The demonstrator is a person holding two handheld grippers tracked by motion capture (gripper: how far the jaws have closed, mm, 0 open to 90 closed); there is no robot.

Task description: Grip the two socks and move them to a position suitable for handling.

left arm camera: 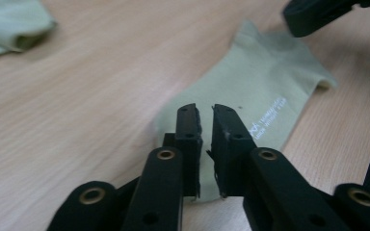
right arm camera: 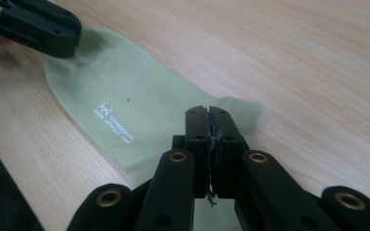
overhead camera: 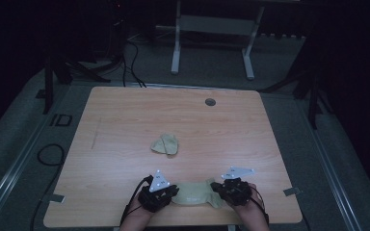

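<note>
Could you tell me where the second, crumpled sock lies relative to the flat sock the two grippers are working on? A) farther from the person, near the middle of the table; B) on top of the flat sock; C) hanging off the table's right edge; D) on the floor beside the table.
A: in the high view the crumpled sock sits mid-table, apart from the flat sock at the near edge between the left gripper and right gripper.

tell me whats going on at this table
A person holds a tool in each hand at the near edge of a wooden table. A pale green sock lies flat between them. The right tool is shut at one end of it; the left tool, jaws slightly apart, sits over the other end. A second sock, folded up, lies mid-table.
</note>
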